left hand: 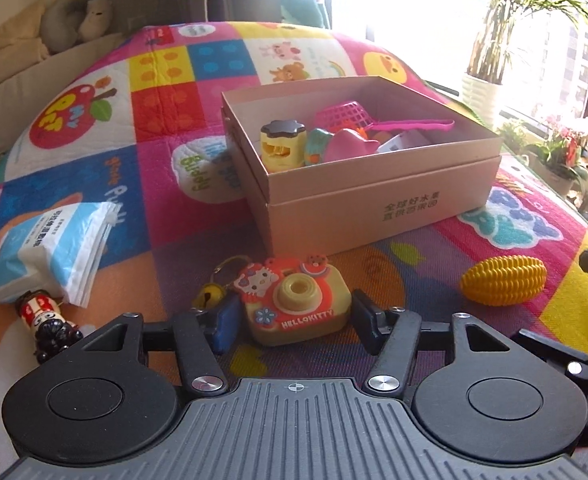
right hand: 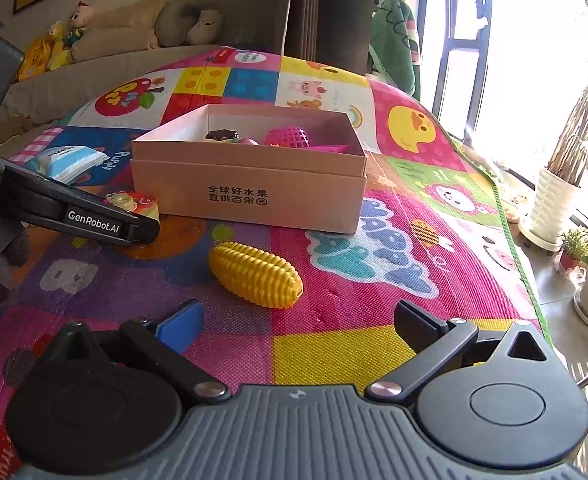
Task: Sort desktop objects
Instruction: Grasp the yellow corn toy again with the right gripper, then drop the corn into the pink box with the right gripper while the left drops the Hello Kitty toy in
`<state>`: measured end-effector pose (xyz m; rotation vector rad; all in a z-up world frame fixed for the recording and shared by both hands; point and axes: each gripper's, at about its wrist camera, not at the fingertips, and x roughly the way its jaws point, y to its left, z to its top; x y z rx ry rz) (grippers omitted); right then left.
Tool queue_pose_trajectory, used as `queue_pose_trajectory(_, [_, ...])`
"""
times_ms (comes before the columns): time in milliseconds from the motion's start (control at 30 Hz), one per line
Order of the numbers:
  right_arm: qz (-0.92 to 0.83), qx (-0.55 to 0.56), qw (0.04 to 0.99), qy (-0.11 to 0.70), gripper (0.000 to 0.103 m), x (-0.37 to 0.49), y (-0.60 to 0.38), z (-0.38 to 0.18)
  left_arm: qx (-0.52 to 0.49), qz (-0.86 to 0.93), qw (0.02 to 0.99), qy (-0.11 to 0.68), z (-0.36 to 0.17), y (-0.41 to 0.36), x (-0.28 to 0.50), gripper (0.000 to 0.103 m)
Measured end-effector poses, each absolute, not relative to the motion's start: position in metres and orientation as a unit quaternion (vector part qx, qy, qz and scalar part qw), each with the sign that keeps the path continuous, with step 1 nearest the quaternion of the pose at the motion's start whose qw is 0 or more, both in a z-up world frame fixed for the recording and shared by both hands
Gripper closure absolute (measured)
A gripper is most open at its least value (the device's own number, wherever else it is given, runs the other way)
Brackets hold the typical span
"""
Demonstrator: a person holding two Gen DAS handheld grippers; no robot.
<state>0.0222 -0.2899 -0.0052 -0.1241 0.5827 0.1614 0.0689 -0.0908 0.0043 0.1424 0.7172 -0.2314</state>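
Toy camera [left hand: 296,304], orange and yellow with a cartoon cat on its face, sits on the play mat [left hand: 162,184] between the fingers of the left gripper [left hand: 294,322]; jaws clenched on it, blue pad against its left side, black pad at its right side; keyring with a small yellow bell [left hand: 208,296] trails from the camera just left of the blue pad; beyond the claw, straight ahead, the cardboard box [left hand: 374,208] stands open, nested on its own lid; inside: a yellow jar-shaped toy with a dark lid [left hand: 282,142] at the near left, a pink basket with a long handle [left hand: 346,114] toward the back, a pink and teal toy [left hand: 334,146] in the middle, a white item at the right, partly hidden; right of the claw, apart from it, the yellow toy corn [left hand: 502,280] lies on its side; left of the claw, a small doll figure [left hand: 46,320] lies flat, touching a blue and white tissue pack [left hand: 50,248]; right gripper [right hand: 294,328] hangs released over the mat, nothing between its fingers; the corn lies just ahead of it, slightly left of centre; the box beyond that
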Motion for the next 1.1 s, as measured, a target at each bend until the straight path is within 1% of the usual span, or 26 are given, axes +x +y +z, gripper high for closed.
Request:
queue_pose_trajectory(133, [0.081, -0.063, 0.953, 0.285, 0.001, 0.022, -0.290, -0.004, 0.091, -0.142, 0.921, 0.351, 0.006, -0.073, 0.032, 0.040])
queue_pose_trajectory(233, [0.082, -0.061, 0.951, 0.292, 0.001, 0.024, -0.291, -0.002, 0.090, -0.151, 0.918, 0.356, 0.007, -0.056, 0.007, 0.038])
queue_pose_trajectory(300, [0.083, -0.050, 0.948, 0.304, 0.002, 0.027, -0.291, 0.001, 0.085, -0.148, 0.917, 0.359, 0.007, -0.047, -0.004, 0.032])
queue_pose_trajectory(367, [0.094, -0.025, 0.944, 0.314, 0.004, 0.028, -0.291, 0.004, 0.074, -0.149, 0.917, 0.363, 0.007, -0.040, -0.011, 0.027])
queue_pose_trajectory(433, [0.106, -0.011, 0.942, 0.317, 0.010, 0.029, -0.287, 0.007, 0.065, -0.148, 0.918, 0.363, 0.006, -0.037, -0.012, 0.024])
queue_pose_trajectory(500, [0.107, -0.014, 0.943, 0.314, 0.011, 0.031, -0.279, 0.009, 0.060, -0.146, 0.919, 0.361, 0.006, -0.037, -0.011, 0.021])
queue_pose_trajectory(667, [0.082, -0.020, 0.943, 0.323, 0.012, 0.046, -0.261, 0.006, 0.047, -0.150, 0.922, 0.353, 0.009, -0.043, -0.003, 0.020])
queue_pose_trajectory(700, [0.079, -0.018, 0.942, 0.327, 0.016, 0.049, -0.259, 0.005, 0.048, -0.152, 0.923, 0.351, 0.009, -0.046, -0.001, 0.020])
queue_pose_trajectory(733, [0.077, -0.016, 0.940, 0.331, 0.026, 0.051, -0.258, 0.004, 0.050, -0.153, 0.923, 0.348, 0.009, -0.049, 0.001, 0.020])
queue_pose_trajectory(767, [0.076, -0.014, 0.938, 0.337, 0.032, 0.054, -0.258, 0.003, 0.050, -0.153, 0.924, 0.347, 0.009, -0.051, 0.004, 0.020])
queue_pose_trajectory(800, [0.073, -0.014, 0.937, 0.341, 0.045, 0.057, -0.257, 0.002, 0.050, -0.153, 0.924, 0.347, 0.008, -0.054, 0.007, 0.020])
queue_pose_trajectory(833, [0.068, -0.019, 0.938, 0.339, 0.053, 0.058, -0.257, 0.002, 0.049, -0.150, 0.924, 0.348, 0.007, -0.056, 0.010, 0.020])
queue_pose_trajectory(867, [0.066, -0.022, 0.939, 0.337, 0.056, 0.057, -0.257, 0.003, 0.049, -0.147, 0.924, 0.351, 0.006, -0.057, 0.013, 0.022])
queue_pose_trajectory(933, [0.073, -0.021, 0.938, 0.339, 0.069, 0.057, -0.259, 0.004, 0.053, -0.145, 0.922, 0.355, 0.004, -0.060, 0.017, 0.028])
queue_pose_trajectory(1000, [0.082, -0.020, 0.936, 0.341, 0.073, 0.056, -0.262, 0.006, 0.066, -0.142, 0.923, 0.351, 0.005, -0.064, 0.015, 0.041])
queue_pose_trajectory(1100, [0.094, -0.023, 0.937, 0.335, 0.073, 0.049, -0.265, 0.011, 0.078, -0.146, 0.923, 0.348, 0.008, -0.066, 0.011, 0.041])
